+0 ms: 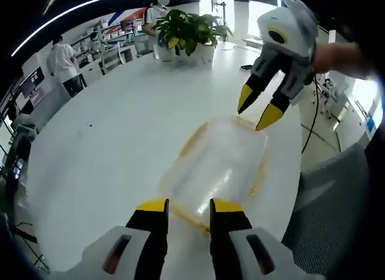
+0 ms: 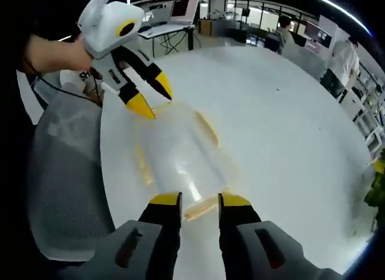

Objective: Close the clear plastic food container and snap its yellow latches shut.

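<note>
**Two tongs at opposite ends of the clear container**

The clear plastic container [image 1: 218, 165] sat on the round white desk [image 1: 108, 147], near the edge where a grey mesh chair [image 1: 337, 214] stood. Its lid looked to be lying on top, with yellow latches [image 1: 194, 137] showing along its sides.

In the left gripper view, the left tongs [image 1: 188, 209] rose from six o'clock with their yellow tips apart, poised at the container's near edge; whether they touched it I could not tell. At about one o'clock, the right tongs [image 1: 257, 106] came down toward the far end of the container, a hand [image 1: 340, 57] behind them, tips apart and clamped on nothing.

In the right gripper view, the same container [image 2: 180, 156] lay lengthwise ahead, with the right tongs [image 2: 199, 201] at six o'clock, spread, a yellow latch [image 2: 201, 209] lying between their tips. The left tongs [image 2: 151, 95] reached in from eleven o'clock, one tip at the container's far corner.

A potted plant [image 1: 191, 30] stood at twelve o'clock on the far side of the desk, and people [image 1: 63, 66] were beyond it by the shelves.
</note>
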The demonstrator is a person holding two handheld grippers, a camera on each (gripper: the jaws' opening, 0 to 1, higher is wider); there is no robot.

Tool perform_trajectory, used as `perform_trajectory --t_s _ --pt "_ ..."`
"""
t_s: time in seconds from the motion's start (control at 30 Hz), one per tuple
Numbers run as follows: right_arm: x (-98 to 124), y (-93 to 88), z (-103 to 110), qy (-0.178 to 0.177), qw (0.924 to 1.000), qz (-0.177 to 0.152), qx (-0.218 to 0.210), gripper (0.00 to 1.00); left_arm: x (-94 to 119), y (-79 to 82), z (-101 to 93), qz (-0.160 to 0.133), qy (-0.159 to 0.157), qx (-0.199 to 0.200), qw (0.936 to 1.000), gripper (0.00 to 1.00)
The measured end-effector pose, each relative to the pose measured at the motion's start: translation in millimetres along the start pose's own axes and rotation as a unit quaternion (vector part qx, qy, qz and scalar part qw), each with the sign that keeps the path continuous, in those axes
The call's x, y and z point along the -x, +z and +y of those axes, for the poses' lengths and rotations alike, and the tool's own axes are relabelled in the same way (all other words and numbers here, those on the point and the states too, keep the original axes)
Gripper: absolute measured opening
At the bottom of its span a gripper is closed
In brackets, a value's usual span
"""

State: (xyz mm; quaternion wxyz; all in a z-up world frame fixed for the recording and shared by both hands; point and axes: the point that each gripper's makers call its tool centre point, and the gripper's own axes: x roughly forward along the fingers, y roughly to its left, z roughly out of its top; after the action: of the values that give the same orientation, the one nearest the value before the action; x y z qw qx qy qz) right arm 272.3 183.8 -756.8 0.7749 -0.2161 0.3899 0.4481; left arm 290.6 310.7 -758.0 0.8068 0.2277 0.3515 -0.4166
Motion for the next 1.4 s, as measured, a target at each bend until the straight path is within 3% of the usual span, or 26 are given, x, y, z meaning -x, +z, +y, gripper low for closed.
perform_trajectory --t_s 0.13,0.57,0.67,0.97,1.4 --pt "-1 9.2 2 0.017 0.9996 -0.021 -0.011 0.21 0 12.9 -7.2 -0.025 -0.025 -0.020 0.9992 0.21" --pt "-10 32.2 23 0.060 0.9959 -0.065 0.015 0.30 -10 28.5 -27.5 -0.027 -0.064 -0.063 0.9956 0.21" --pt "-15 34.3 27 0.066 0.9957 -0.058 0.029 0.34 -11 31.3 -32.7 -0.030 -0.072 -0.074 0.9942 0.22" --pt "-24 40.0 31 0.076 0.9943 -0.051 0.054 0.35 -15 32.6 -39.4 -0.024 -0.083 -0.080 0.9930 0.22" --pt "-31 41.7 21 0.079 0.9933 -0.048 0.070 0.36 -18 33.5 -47.1 -0.023 -0.090 -0.089 0.9917 0.21"
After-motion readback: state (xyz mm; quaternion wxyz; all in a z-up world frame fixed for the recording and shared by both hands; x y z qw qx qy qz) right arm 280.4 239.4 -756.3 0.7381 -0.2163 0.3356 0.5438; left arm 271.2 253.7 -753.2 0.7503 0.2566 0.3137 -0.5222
